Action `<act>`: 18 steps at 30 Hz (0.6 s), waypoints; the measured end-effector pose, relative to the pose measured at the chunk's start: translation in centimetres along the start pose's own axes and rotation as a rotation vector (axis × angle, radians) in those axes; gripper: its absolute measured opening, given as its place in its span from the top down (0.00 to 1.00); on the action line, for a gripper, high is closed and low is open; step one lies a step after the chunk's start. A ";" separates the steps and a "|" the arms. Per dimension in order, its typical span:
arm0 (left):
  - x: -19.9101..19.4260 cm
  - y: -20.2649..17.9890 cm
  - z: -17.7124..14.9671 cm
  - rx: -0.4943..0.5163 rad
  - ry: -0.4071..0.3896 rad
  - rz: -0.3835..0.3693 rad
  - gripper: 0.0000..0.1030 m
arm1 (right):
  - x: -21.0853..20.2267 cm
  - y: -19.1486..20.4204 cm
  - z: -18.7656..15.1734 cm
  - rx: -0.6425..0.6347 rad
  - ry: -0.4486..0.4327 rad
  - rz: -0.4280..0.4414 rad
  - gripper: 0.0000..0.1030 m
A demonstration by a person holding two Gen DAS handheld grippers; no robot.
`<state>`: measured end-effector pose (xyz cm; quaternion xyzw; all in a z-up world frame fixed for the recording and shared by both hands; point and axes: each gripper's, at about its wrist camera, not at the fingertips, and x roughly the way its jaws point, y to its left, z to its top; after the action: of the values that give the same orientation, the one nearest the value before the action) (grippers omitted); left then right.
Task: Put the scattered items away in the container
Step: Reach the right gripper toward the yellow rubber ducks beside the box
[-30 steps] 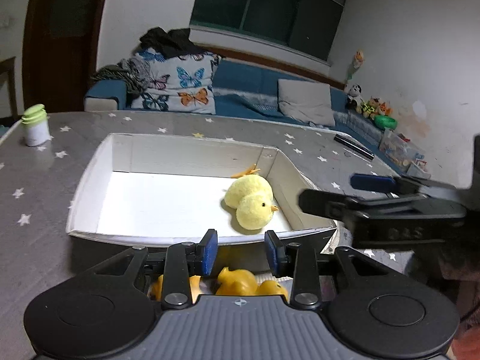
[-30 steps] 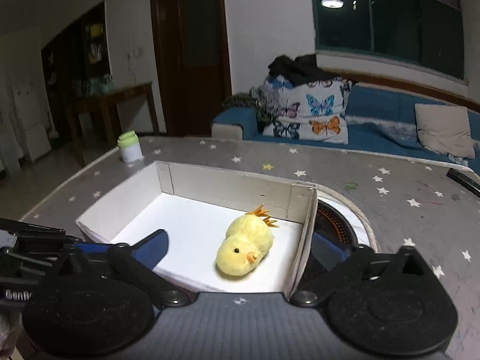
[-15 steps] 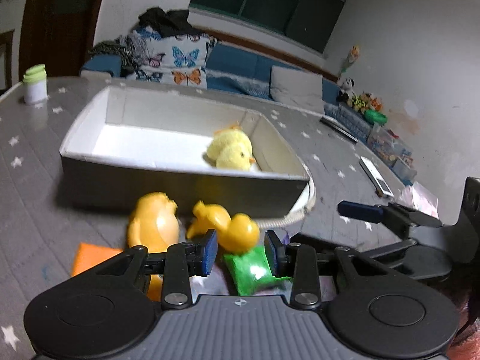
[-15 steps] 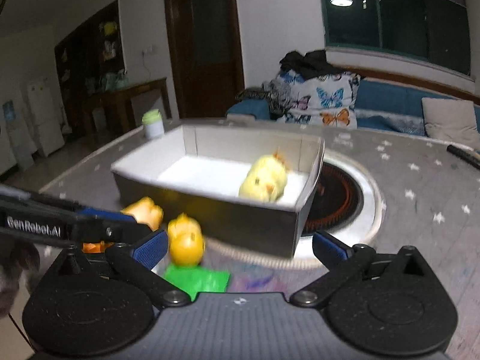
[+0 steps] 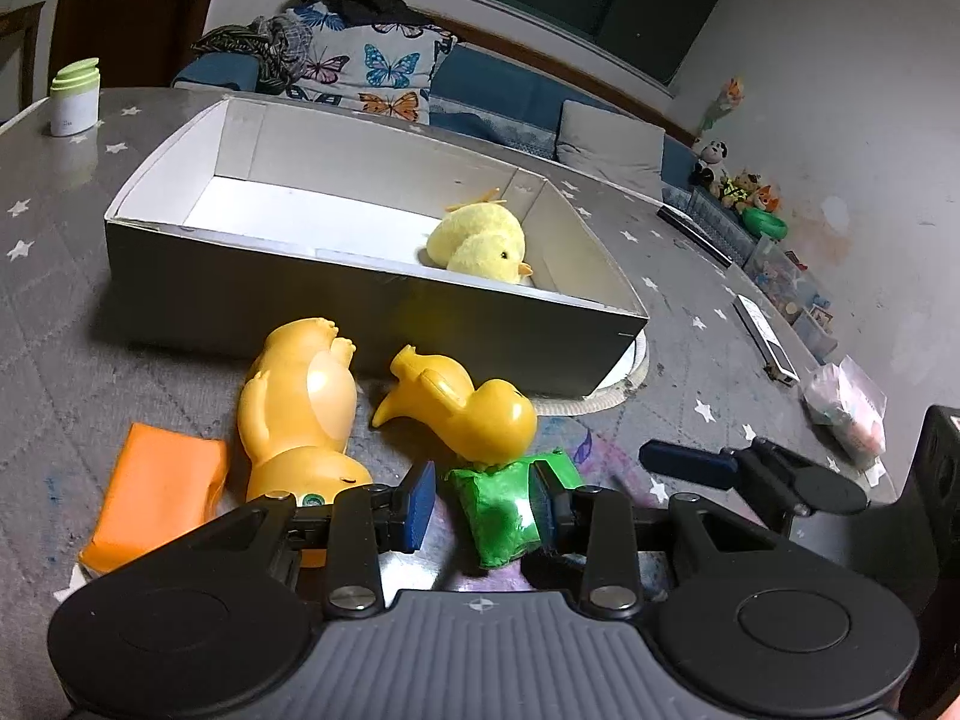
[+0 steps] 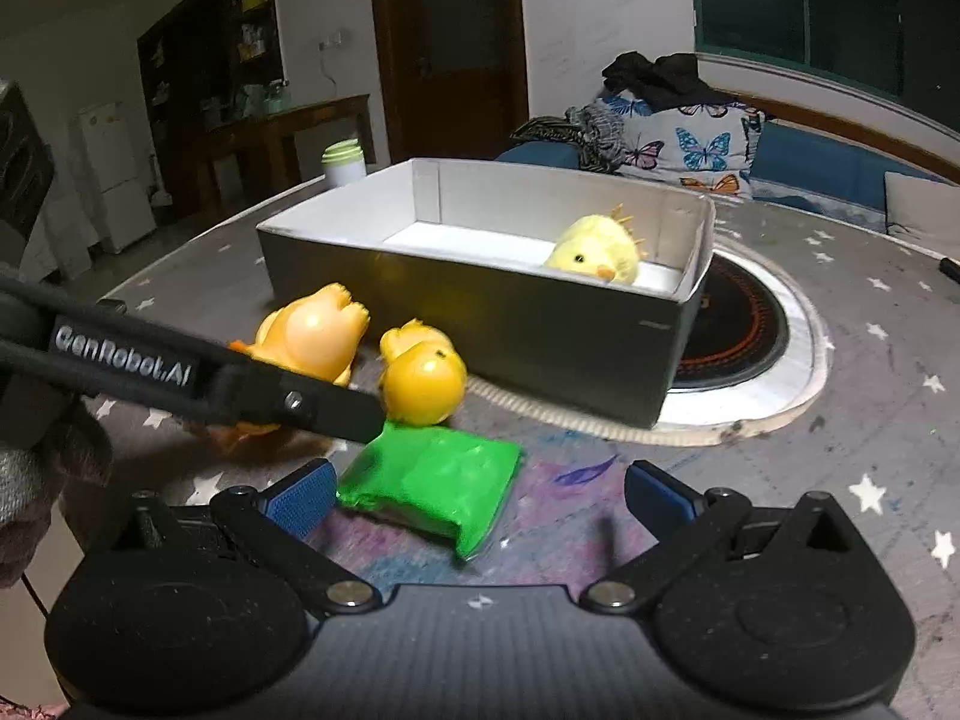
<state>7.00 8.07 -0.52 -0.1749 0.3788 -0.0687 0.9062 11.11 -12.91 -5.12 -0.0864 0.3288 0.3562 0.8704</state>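
Observation:
A grey cardboard box [image 5: 372,306] [image 6: 540,324] with a white inside holds a yellow plush chick [image 5: 480,237] [image 6: 597,249]. In front of it lie an orange rubber bear [image 5: 300,408] [image 6: 312,330], a yellow rubber duck [image 5: 462,402] [image 6: 423,372], an orange block [image 5: 153,492] and a green packet [image 5: 504,504] [image 6: 432,480]. My left gripper [image 5: 480,504] is open, its pads either side of the green packet. My right gripper [image 6: 477,495] is open wide, just before the same packet.
A green-lidded white jar [image 5: 75,99] [image 6: 343,162] stands at the table's far left. A round stove plate [image 6: 744,330] lies right of the box. Remotes [image 5: 765,339] and a plastic bag [image 5: 849,408] lie at the right. A sofa stands behind.
Both grippers have drawn back from over the box and come down to the toys in front of it. The left gripper has opened a little around the green packet.

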 end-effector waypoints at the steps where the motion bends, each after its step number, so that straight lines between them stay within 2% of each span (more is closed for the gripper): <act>1: 0.1 0.0 0.0 -0.002 0.001 0.000 0.65 | 0.1 0.1 -0.1 0.001 0.004 0.004 0.00; 6: 0.4 0.3 0.3 -0.036 0.000 -0.005 0.65 | 0.3 0.5 -0.3 -0.010 0.007 -0.004 0.00; 11: 0.4 1.2 1.1 -0.135 -0.013 -0.030 0.65 | 0.2 0.5 0.1 -0.013 -0.014 0.000 0.00; 18: 0.4 1.7 2.1 -0.221 -0.019 -0.020 0.64 | 1.4 0.9 1.5 -0.055 -0.033 0.025 0.00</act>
<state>8.78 10.11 -0.07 -0.2783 0.3737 -0.0339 0.8842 11.97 -10.91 -4.78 -0.1005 0.3054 0.3773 0.8685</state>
